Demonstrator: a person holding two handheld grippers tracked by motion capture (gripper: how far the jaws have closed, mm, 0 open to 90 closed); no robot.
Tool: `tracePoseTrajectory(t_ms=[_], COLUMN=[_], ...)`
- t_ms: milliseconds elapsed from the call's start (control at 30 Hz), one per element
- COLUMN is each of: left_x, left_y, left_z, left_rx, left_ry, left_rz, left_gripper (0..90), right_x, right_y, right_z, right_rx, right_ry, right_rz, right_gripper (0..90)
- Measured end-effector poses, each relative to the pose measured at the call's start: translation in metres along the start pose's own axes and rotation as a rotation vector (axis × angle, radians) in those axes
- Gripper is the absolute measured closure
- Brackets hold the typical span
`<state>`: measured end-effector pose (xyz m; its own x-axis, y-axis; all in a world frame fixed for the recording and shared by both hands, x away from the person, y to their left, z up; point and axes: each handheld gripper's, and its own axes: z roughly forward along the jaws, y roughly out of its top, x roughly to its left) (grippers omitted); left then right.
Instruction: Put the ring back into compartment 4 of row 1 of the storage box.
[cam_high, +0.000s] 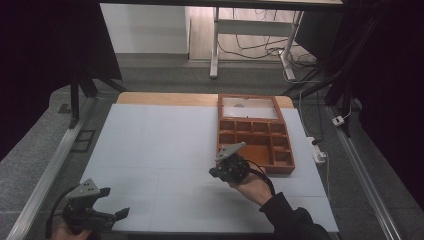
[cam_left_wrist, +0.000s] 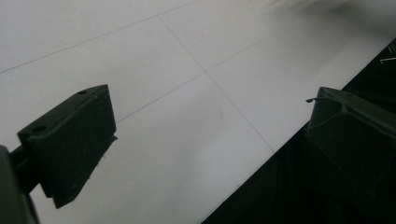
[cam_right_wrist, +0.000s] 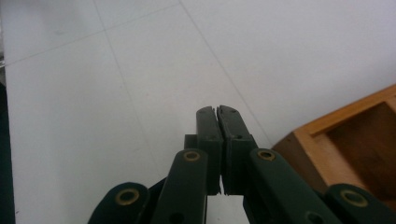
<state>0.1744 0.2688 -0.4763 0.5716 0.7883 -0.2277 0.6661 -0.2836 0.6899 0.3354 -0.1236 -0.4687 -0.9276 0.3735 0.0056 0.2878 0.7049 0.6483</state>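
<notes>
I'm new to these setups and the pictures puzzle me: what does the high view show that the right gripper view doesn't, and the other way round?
High view alone: the whole wooden compartment tray with its clear-lidded far section, the left gripper open at the table's near left, the person's sleeve, and desk legs and cables beyond. Right gripper view alone: the right gripper close up, its fingers pressed together on nothing, brass rivets visible. Both share the white table and the tray's near corner.

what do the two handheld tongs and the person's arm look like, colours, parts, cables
The left tongs and right tongs are black, each topped with a grey three-cornered plate and trailing a black cable. Brass-coloured rivets mark the right one's linkage. The person's right arm wears a dark sleeve.
</notes>
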Motion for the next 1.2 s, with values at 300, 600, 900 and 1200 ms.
tracePoseTrajectory(t_ms=[300, 600, 900, 1200], left_x=[0.000, 0.000, 0.001, 0.000], left_y=[0.000, 0.000, 0.000, 0.000], left_z=[0.000, 0.000, 0.000, 0.001], left_rx=[0.000, 0.001, 0.000, 0.010], left_ry=[-0.003, -0.003, -0.011, -0.002], left_rz=[-0.001, -0.002, -0.009, -0.010], left_gripper=[1.2, 1.4, 1.6, 1.9], right_x=[-0.011, -0.021, -0.033, -0.048], right_y=[0.000, -0.001, -0.005, -0.010], right_z=[-0.015, -0.025, -0.032, -0.040], right_rx=[-0.039, -0.065, -0.064, -0.077], right_ry=[-0.043, -0.075, -0.107, -0.144], right_rz=[0.038, 0.066, 0.095, 0.132], right_gripper=[87.7, 87.7, 87.7, 87.8])
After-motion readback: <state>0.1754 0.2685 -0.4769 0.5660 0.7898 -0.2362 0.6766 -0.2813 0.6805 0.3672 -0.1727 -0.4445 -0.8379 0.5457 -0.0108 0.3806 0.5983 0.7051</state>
